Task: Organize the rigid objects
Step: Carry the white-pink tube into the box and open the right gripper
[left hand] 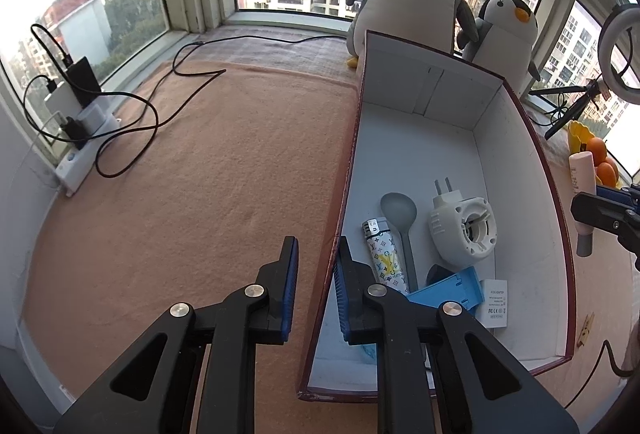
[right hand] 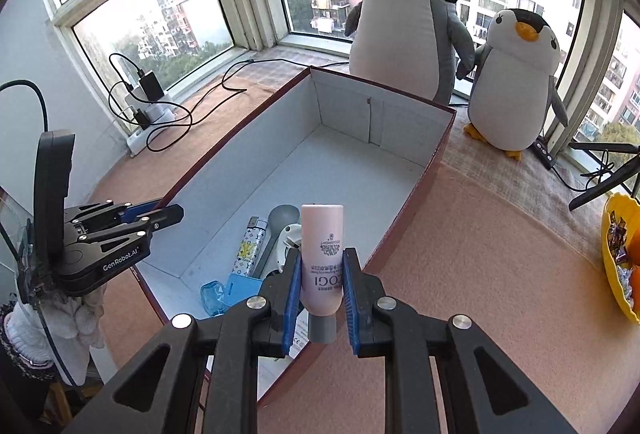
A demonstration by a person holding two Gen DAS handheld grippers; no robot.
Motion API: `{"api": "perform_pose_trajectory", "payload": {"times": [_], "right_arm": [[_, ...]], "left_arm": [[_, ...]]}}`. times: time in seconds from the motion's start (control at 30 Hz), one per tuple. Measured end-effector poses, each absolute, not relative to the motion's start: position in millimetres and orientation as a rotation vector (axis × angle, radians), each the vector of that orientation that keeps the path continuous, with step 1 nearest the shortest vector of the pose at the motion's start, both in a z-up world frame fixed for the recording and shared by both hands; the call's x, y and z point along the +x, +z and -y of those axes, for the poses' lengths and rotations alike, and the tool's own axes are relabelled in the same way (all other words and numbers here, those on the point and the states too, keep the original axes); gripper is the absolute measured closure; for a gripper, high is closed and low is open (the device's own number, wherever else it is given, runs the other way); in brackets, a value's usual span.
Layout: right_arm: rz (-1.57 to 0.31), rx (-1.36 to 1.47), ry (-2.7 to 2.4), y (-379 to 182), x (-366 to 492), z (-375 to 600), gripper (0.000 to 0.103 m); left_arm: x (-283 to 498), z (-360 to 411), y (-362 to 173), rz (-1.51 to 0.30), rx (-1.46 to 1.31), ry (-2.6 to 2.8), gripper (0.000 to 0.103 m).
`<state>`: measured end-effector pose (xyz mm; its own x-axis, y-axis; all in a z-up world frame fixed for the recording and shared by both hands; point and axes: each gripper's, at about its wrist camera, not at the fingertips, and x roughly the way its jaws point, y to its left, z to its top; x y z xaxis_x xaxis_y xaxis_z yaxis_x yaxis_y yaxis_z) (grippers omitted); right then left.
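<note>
Only the right wrist view showed the right gripper [right hand: 322,282] with its fingers clamped on a pink tube [right hand: 322,254], cap toward the camera, held above the near end of the box [right hand: 436,162]. The left wrist view alone showed the left gripper [left hand: 318,286] with its fingers close together astride the box's left wall, clamped on it. Inside the box, toward 6 o'clock, lay a patterned lighter [left hand: 384,258], a grey spoon [left hand: 400,218], a white plug-in device [left hand: 464,226], a blue case [left hand: 448,294] and a white adapter [left hand: 495,302]. At 3 o'clock in the right view, a yellow bowl [right hand: 618,298] held wrapped sweets.
</note>
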<state>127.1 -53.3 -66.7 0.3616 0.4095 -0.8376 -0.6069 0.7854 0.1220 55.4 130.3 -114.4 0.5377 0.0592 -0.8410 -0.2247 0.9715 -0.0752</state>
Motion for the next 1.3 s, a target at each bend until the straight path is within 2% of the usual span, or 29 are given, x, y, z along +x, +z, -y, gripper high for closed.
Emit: {"api": "perform_pose_trajectory", "payload": {"times": [0.13, 0.83, 0.87, 0.93, 0.97, 1.0, 1.3], "right_arm": [[-1.004, -0.239, 0.665, -65.5, 126.4, 47.5, 0.085], [-1.025, -0.343, 0.722, -79.0, 123.8, 8.3, 0.085], [-1.024, -0.345, 0.729, -78.8, 123.0, 7.0, 0.083], [-1.007, -0.354, 0.72, -77.5, 121.3, 6.2, 0.066], [-0.995, -0.355, 0.716, -76.5, 120.2, 6.4, 0.051], [-0.984, -0.355, 0.714, -75.2, 119.5, 7.0, 0.043], [-0.98, -0.351, 0.71, -71.5, 118.3, 12.1, 0.041]], "left_arm": [[56.7, -125.1, -114.6, -0.984, -0.159, 0.163, 0.096], [57.9, -126.3, -115.0, -0.979, -0.153, 0.154, 0.097], [58.0, -126.3, -114.9, -0.979, -0.152, 0.154, 0.097], [57.9, -126.2, -115.1, -0.979, -0.152, 0.154, 0.097], [57.9, -126.3, -115.2, -0.979, -0.152, 0.155, 0.097], [58.0, -126.2, -115.3, -0.979, -0.152, 0.155, 0.097], [58.7, -125.6, -116.1, -0.981, -0.148, 0.158, 0.097]]}}
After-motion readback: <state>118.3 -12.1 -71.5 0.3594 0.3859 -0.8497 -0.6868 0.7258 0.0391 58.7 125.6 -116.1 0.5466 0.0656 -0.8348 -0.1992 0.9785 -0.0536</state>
